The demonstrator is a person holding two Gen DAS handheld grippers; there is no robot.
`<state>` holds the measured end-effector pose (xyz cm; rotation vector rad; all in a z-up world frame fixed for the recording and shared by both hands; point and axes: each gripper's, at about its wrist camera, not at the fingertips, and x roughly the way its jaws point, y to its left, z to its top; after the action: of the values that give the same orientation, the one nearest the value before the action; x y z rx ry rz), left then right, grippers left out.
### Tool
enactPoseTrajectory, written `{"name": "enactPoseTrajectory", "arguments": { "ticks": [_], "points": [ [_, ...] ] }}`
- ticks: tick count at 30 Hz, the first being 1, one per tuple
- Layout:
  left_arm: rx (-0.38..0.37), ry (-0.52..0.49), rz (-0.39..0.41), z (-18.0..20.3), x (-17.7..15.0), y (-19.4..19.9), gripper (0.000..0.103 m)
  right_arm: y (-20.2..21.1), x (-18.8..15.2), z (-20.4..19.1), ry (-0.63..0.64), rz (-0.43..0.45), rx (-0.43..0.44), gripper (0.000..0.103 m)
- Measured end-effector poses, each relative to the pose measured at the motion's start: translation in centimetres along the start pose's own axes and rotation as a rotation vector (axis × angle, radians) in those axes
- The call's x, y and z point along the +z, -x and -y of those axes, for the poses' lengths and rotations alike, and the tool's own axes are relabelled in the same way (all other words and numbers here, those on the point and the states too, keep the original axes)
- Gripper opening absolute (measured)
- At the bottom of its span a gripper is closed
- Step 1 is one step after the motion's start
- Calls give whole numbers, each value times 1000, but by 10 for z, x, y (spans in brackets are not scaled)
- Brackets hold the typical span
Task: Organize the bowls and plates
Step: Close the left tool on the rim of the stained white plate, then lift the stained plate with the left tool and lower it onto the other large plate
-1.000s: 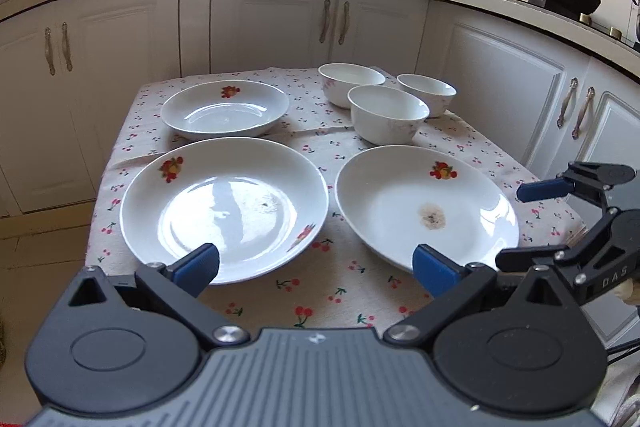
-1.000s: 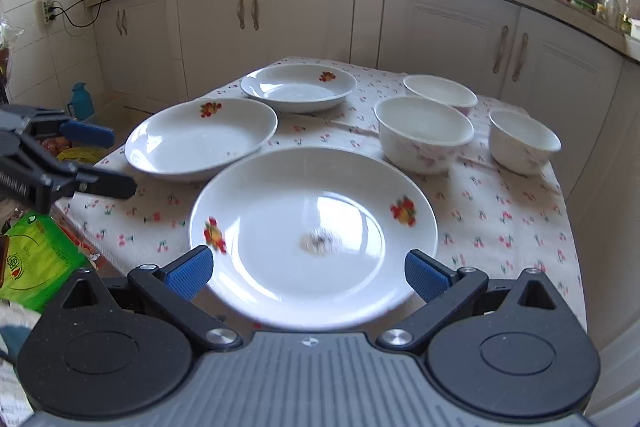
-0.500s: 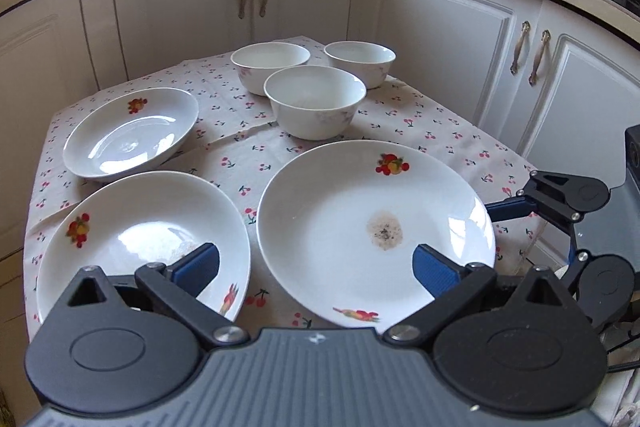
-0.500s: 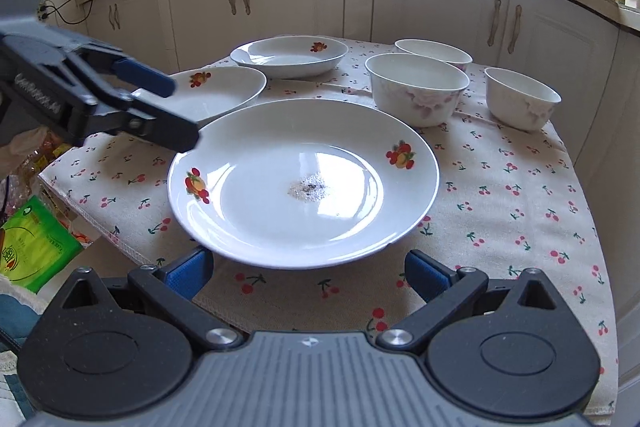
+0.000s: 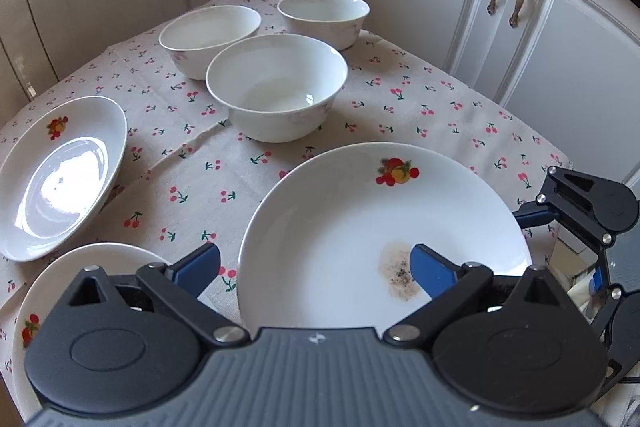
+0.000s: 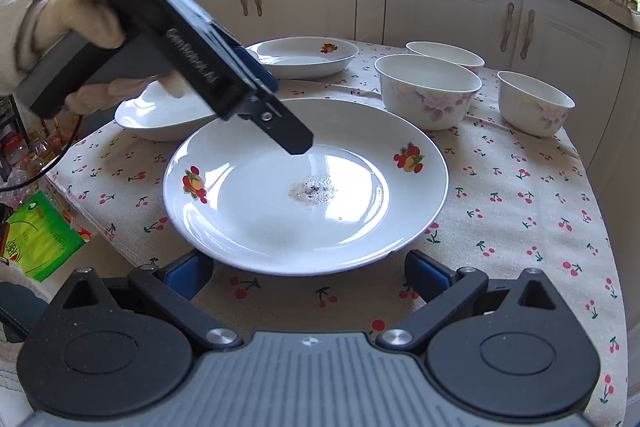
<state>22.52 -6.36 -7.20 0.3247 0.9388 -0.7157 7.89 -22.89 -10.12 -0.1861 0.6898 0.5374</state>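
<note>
Standing behind the big plate (image 6: 304, 187) are three bowls (image 6: 428, 89) and two more plates (image 6: 308, 55). Both the left gripper (image 5: 314, 265) and the right gripper (image 6: 308, 271) are held wide open and empty, though the left jaws have just closed a little. The round plate lies flat at the near table edge (image 6: 520, 227).

Black left gripper (image 5: 316, 265), blue-padded jaws, silver screws, cream sleeve (image 6: 16, 35).

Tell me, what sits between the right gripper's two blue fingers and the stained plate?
Only bare cherry-print tablecloth. The right wrist view shows the right gripper open just short of the stained plate rim, not touching it.
</note>
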Motion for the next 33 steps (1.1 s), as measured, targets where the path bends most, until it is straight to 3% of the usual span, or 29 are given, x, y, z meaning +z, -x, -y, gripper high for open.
{"name": "enactPoseTrajectory", "arguments": {
  "ticks": [5,12,23,33],
  "points": [
    [-48,-37,-85,-3,13,-16,99,-3,0,-2,12,1,-5,103],
    [-119,-52,-169,-7,17,-31,91,-4,2,-3,15,-10,-7,103],
    [-168,-84,-232,-12,27,-37,91,-6,8,-8,49,-31,-28,103],
    [-171,-113,-223,-8,27,-39,91,-6,11,-8,43,-60,-35,103]
  ]
}}
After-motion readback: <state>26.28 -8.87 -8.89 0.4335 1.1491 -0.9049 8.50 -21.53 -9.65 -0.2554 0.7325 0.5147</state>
